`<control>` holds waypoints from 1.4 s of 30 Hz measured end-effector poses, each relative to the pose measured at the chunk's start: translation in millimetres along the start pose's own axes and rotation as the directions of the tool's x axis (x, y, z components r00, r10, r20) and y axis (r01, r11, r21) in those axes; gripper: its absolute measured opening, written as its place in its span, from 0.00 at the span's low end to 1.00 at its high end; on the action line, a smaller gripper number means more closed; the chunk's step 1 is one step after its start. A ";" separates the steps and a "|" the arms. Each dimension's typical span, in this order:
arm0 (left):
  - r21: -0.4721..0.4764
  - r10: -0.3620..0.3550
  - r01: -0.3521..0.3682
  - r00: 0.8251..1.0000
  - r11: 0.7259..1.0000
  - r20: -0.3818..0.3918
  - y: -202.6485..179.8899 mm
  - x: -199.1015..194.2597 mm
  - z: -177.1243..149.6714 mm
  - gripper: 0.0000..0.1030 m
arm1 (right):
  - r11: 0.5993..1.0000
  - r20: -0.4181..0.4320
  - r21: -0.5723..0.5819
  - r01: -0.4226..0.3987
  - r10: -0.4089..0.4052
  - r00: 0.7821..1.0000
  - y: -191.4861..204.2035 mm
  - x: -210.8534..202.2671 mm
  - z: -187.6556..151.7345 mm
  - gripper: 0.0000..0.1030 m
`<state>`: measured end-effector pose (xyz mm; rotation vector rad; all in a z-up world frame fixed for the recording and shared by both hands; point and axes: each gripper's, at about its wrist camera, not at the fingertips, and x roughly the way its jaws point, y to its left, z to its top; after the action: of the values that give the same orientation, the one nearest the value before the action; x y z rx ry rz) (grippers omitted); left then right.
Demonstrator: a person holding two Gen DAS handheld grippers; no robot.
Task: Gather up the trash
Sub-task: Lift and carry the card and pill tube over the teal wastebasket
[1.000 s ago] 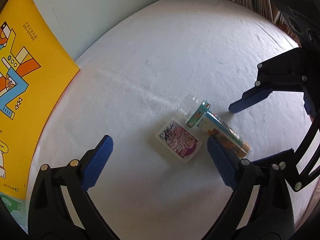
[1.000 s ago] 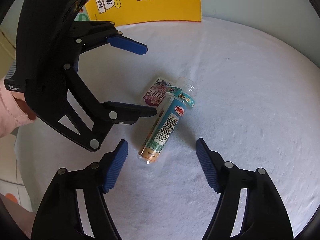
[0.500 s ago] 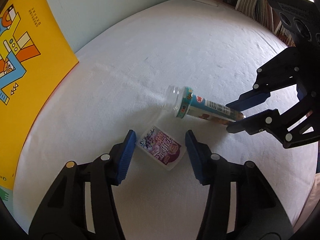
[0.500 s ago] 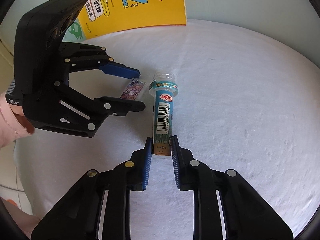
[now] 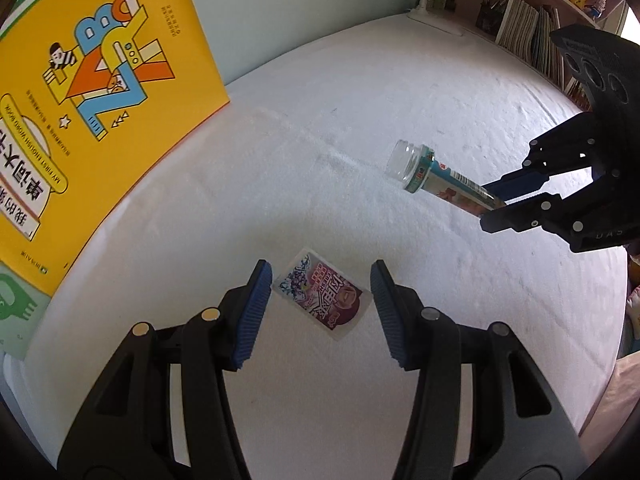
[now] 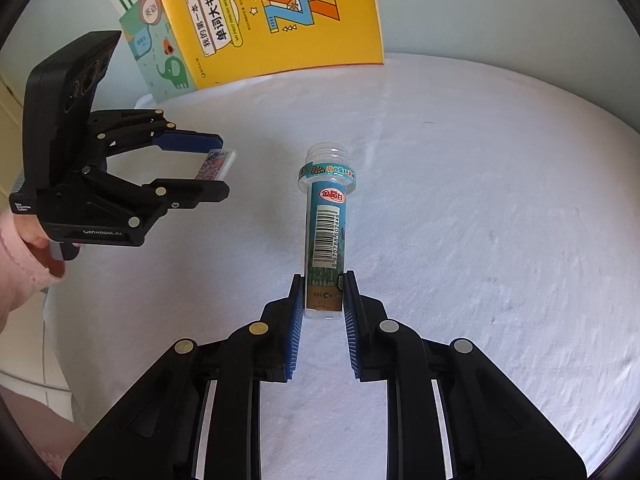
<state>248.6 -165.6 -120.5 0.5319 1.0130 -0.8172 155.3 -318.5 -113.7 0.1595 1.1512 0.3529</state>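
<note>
A clear plastic tube bottle (image 6: 326,224) with a teal label and no cap is held by its base in my right gripper (image 6: 322,300), which is shut on it and holds it above the white cloth; it also shows in the left wrist view (image 5: 440,178). A small flat purple packet (image 5: 322,296) sits between the fingers of my left gripper (image 5: 320,306), which is shut on its two edges. In the right wrist view the packet (image 6: 214,164) is lifted off the cloth in the left gripper (image 6: 196,168).
A white cloth covers the table (image 5: 360,120). A yellow children's book (image 5: 80,92) and a green one (image 6: 160,52) lean against the back wall. A bookshelf (image 5: 532,28) and a lamp base (image 5: 434,20) stand beyond the far edge.
Both grippers closed from wide open. The right one gripped the bottle's base and lifted it. The left one closed on the packet and raised it off the cloth.
</note>
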 end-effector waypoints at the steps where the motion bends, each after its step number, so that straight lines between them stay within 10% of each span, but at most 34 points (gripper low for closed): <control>1: -0.012 0.005 -0.005 1.000 1.000 -0.004 -1.1 -4.4 -4.8 0.48 | 1.000 0.003 -0.002 -0.005 0.005 1.000 2.1 -2.8 -2.3 0.20; 21: -0.304 0.200 -0.203 0.979 0.931 -0.039 -18.5 -121.7 -156.2 0.48 | 0.967 -0.015 -0.177 -0.183 0.183 0.983 133.8 -38.3 -64.3 0.20; 33: -0.522 0.325 -0.328 0.940 0.787 -0.101 -14.0 -193.0 -259.2 0.48 | 0.860 -0.122 -0.398 -0.320 0.296 0.947 255.2 -20.7 -65.9 0.20; 42: -0.670 0.400 -0.405 0.900 0.622 -0.172 -22.2 -247.5 -362.6 0.48 | 0.714 -0.254 -0.540 -0.445 0.366 0.895 360.1 -7.6 -86.1 0.20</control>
<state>-30.5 168.9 -61.5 0.0860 1.0646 0.0136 5.1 10.2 -33.0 -0.1674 1.0757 1.1203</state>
